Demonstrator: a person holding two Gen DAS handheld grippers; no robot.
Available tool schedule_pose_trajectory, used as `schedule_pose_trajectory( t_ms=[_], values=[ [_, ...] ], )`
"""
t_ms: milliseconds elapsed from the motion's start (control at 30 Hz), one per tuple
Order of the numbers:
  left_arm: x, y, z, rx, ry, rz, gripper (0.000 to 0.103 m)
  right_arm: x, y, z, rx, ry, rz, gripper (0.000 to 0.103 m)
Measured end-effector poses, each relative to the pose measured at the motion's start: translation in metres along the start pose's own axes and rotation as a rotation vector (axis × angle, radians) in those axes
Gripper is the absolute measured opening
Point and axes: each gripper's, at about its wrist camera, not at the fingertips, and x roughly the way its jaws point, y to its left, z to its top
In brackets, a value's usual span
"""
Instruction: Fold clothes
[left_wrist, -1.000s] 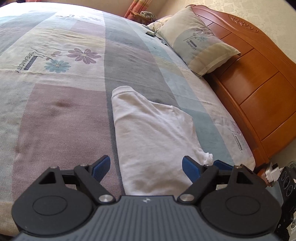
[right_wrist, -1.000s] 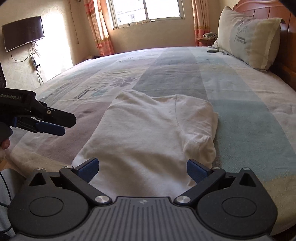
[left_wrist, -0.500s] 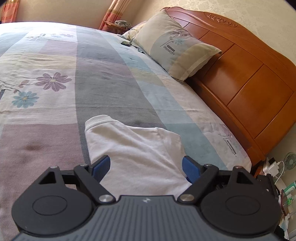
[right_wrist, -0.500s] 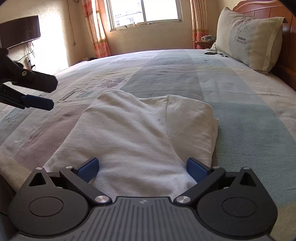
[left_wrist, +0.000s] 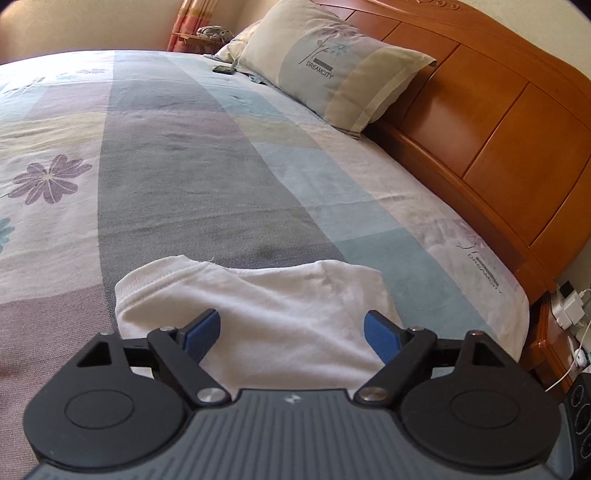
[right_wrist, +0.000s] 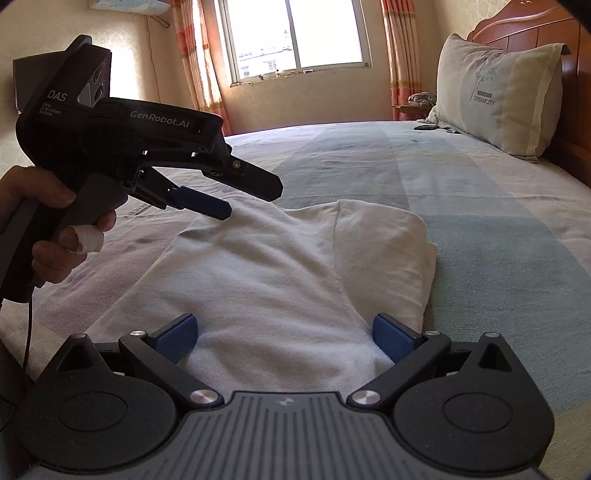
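Bed (left_wrist: 207, 173): white shirt (right_wrist: 295, 266) runs lengthwise ahead; both hand-held grippers spread, empty (left hand-held gripper (right_wrist: 236, 199) over collar end, right hand-held gripper (right_wrist: 284, 338) at hem).

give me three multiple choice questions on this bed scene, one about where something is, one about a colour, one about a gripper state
1. Where does the white cotton garment lie?
A. on the patchwork bedspread
B. on the striped pillow
C. on the floor

2. What colour are the pads on the fingers of the right gripper?
A. red
B. blue
C. green

3. How do the jaws of the left gripper stand?
A. shut on the garment
B. shut on nothing
C. open, gripping nothing

Answers:
1 A: the garment is spread flat on the bedspread, well clear of the pillow by the wooden headboard.
2 B: both pads are blue against the black arms.
3 C: the two pads stand wide apart with only flat cloth beyond them.
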Motion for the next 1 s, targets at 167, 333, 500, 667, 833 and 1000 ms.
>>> schedule_pose_trajectory(
  t_ms=[167, 333, 500, 667, 833, 1000],
  values=[
    [0.007, 0.005, 0.013, -0.027, 0.004, 0.04, 0.083, 0.0, 0.001, 0.0, 0.001, -0.002, -0.007, 0.103],
    [-0.043, -0.008, 0.003, -0.026, -0.052, -0.007, 0.085, 0.0, 0.003, 0.0, -0.007, -0.003, -0.014, 0.103],
    [-0.059, 0.001, -0.037, -0.222, -0.017, -0.119, 0.087, -0.002, 0.012, 0.008, -0.041, 0.039, -0.055, 0.103],
    [-0.053, 0.002, -0.059, -0.288, 0.046, -0.073, 0.085, -0.023, 0.022, 0.01, -0.056, 0.058, -0.108, 0.103],
    [-0.094, -0.008, -0.051, -0.221, -0.034, 0.019, 0.087, -0.05, 0.034, 0.011, -0.078, 0.056, -0.133, 0.103],
    [-0.122, -0.012, -0.058, -0.17, -0.065, 0.093, 0.088, -0.049, 0.072, 0.02, -0.186, 0.034, -0.059, 0.103]
  ],
)
